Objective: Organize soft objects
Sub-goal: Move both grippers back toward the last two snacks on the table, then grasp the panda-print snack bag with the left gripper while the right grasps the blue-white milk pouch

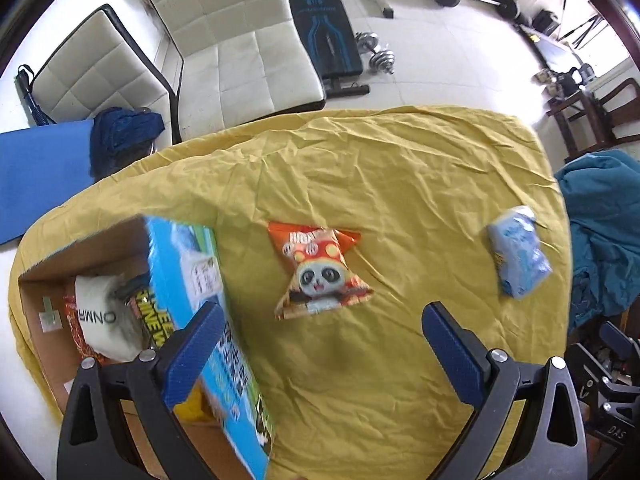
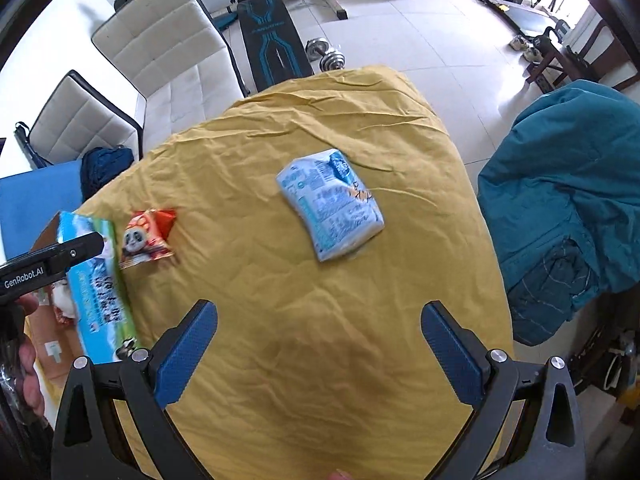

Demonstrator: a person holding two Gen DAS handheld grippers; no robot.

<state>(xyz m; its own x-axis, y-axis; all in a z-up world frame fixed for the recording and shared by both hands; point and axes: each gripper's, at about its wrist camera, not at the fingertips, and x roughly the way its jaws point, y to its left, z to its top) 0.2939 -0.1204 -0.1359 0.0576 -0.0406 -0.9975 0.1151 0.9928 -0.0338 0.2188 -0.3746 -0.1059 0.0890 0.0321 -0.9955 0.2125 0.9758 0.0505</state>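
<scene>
A cardboard box (image 1: 84,256) with a blue printed side sits at the left edge of a counter (image 1: 400,168) draped in yellow cloth, already holding several soft packets, apparently the collecting point for the tidy-up. Just beside it to the right lies an orange panda snack bag (image 1: 320,272), flat on the cloth and directly ahead of the left hand-held gripper (image 1: 322,320), whose blue-padded fingers stand wide apart and empty above the counter, seemingly lined up for that pickup. Farther right, well apart from the box, a pale blue packet (image 2: 330,204) lies flat on the cloth, ahead of the right hand-held gripper (image 2: 320,320), likewise spread and holding nothing. Both packets remain outside the box.
</scene>
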